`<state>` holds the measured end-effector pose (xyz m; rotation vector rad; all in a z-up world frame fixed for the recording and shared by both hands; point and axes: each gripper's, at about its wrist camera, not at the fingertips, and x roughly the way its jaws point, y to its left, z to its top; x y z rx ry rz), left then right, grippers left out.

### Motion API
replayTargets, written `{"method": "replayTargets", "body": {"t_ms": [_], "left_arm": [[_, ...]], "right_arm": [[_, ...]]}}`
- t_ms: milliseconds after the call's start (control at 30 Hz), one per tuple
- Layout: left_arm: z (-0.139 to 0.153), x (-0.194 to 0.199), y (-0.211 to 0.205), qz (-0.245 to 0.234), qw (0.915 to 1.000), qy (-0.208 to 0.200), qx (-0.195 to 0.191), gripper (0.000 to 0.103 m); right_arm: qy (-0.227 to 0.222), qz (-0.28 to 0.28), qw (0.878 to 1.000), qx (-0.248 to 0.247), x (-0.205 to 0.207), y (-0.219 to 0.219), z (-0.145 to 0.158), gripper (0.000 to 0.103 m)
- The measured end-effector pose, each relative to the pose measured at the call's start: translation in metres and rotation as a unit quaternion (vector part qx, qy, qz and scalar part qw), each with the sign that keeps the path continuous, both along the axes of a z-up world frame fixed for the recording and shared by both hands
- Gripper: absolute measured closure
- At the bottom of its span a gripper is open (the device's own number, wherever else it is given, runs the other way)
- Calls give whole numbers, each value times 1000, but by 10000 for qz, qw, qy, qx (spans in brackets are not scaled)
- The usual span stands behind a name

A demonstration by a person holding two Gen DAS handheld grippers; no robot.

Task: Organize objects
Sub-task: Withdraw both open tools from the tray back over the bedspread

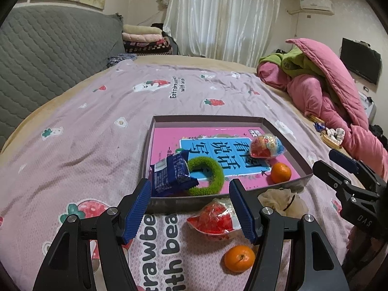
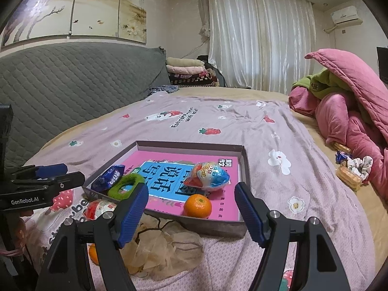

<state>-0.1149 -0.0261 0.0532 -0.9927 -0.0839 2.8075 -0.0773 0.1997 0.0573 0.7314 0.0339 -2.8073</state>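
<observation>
both grippers wide, empty, over the bed
left gripper (image 1: pixel 190 208) and right gripper (image 2: pixel 191 214) hover near the tray (image 1: pixel 286 131); an orange (image 1: pixel 239 258) lies outside it.

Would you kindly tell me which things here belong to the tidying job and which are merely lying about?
Job:
- tray
- loose orange
- red snack packet
- beige mesh bag

Lying about:
- pink quilt
- folded blankets
- biscuits
</observation>
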Motion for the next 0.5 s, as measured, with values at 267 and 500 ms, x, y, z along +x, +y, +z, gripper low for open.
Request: {"method": "replayTargets", "body": {"t_ms": [267,500], "left_arm": [[-5,6,-1,-127,9999,-94,-34,35],[-6,9,-3,-148,9998,-139,11,35]], "right_arm": [[-63,104,9999,115,5,-3,-4,30],[-176,242,9995,54,11,-6,-8,30]]}}
